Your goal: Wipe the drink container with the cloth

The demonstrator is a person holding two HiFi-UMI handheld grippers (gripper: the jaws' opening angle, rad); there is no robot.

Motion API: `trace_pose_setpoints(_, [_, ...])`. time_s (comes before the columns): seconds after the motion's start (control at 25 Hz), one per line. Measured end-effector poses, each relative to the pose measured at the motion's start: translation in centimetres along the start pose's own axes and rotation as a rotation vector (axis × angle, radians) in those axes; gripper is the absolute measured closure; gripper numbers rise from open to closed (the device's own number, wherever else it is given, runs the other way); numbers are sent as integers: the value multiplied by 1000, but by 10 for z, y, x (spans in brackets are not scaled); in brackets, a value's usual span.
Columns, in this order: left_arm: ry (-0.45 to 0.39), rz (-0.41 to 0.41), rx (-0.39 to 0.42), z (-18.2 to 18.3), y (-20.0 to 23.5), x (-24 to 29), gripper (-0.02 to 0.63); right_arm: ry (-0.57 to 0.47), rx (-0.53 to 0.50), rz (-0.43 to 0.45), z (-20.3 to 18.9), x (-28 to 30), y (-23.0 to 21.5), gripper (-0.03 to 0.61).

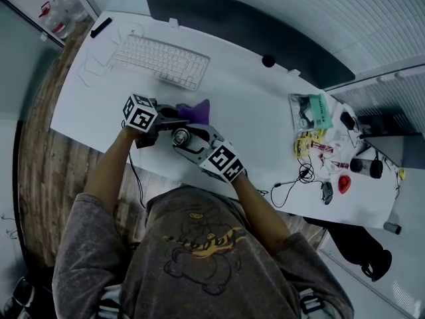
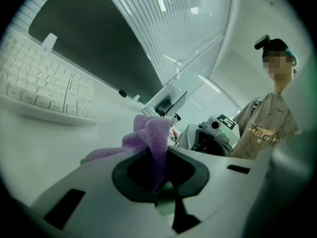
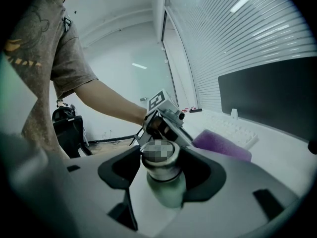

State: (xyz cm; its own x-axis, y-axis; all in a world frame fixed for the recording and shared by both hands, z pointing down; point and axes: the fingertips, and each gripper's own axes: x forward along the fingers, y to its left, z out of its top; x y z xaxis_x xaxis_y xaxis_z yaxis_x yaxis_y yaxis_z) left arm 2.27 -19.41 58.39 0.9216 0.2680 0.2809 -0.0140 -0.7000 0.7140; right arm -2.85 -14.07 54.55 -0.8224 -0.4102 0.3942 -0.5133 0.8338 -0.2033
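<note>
A green drink bottle [image 3: 166, 185] with a metal cap [image 3: 158, 158] sits between the jaws of my right gripper [image 3: 161, 175], which is shut on it; the cap [image 1: 180, 137] shows from above in the head view. A purple cloth [image 2: 151, 138] hangs pinched in my left gripper [image 2: 156, 175], which is shut on it. In the head view the left gripper [image 1: 159, 121] and right gripper [image 1: 192, 141] meet over the near table edge, with the cloth [image 1: 196, 110] just beyond the bottle. From the right gripper view the cloth [image 3: 222, 145] lies to the right of the bottle, apart from it.
A white keyboard [image 1: 161, 60] lies beyond the grippers and a dark monitor [image 1: 246, 28] behind it. At the right end of the white table [image 1: 259, 111] are a packet [image 1: 312, 111], cables [image 1: 295, 177], a red item [image 1: 343, 183] and a dark cup [image 1: 367, 167].
</note>
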Motion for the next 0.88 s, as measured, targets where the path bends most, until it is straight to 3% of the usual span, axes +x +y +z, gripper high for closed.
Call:
trace_pose_setpoints(0.44, [-53, 78, -10, -6, 5, -18, 561, 1, 13, -9, -2, -1, -1, 318])
trace_pose_setpoints(0.88, [-61, 158, 41, -10, 0, -29, 561, 5, 12, -18, -3, 0, -1, 318])
